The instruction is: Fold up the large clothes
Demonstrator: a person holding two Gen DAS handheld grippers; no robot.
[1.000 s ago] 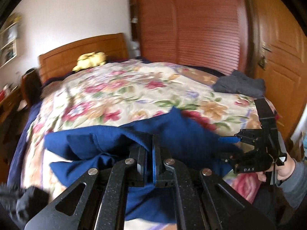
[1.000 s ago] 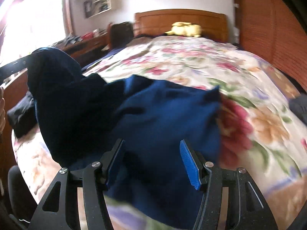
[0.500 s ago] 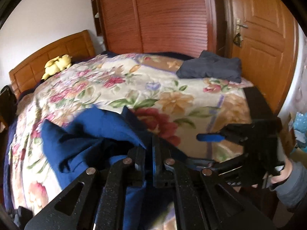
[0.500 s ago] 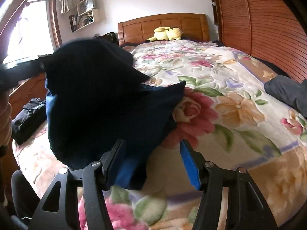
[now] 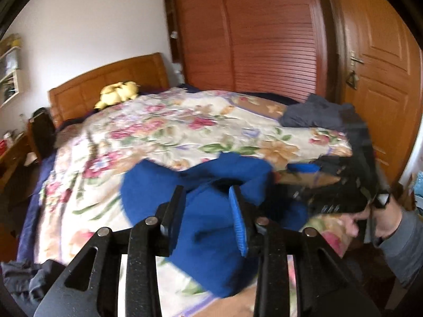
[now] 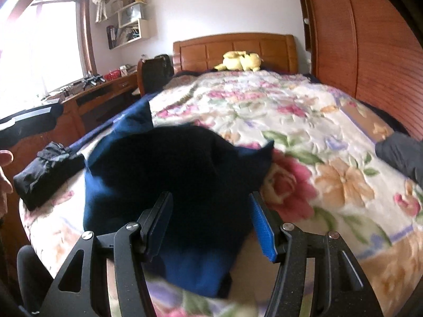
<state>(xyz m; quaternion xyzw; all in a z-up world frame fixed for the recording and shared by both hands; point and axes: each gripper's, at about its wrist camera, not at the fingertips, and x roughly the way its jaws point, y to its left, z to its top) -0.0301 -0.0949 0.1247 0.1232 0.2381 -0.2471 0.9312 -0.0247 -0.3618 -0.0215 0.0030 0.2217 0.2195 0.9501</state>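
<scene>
**A:** Left wrist view first. The blue garment (image 5: 211, 219) sits bunched on the floral bedspread (image 5: 164, 137) at the near end of the bed. Its long axis runs roughly from the near edge toward the headboard (image 5: 111, 79), with two pointed corners sticking up on the far side. Left gripper (image 5: 208, 211) has its jaws spread, nothing pinched, garment just beyond them.

**B:** And the right gripper (image 5: 341, 185) shows there too?

**A:** Yep, off to the right, held by a hand (image 5: 380, 222), one blue pad toward the garment's right edge. Too blurry from that angle to read its jaws. Also only here: the door (image 5: 380, 79) and a grey pile (image 5: 317, 116) at the bed's right side.

**B:** Right wrist view?

**A:** Right gripper (image 6: 211, 227) is clearly released, fingers wide apart, garment (image 6: 171, 185) between and beyond them, dark in shadow, same heap near the bed's end. This view adds the window (image 6: 45, 47), a desk (image 6: 87, 95), a black folded bundle (image 6: 45, 174) left of the garment, and the yellow plush (image 6: 240, 60) by the headboard.
</scene>
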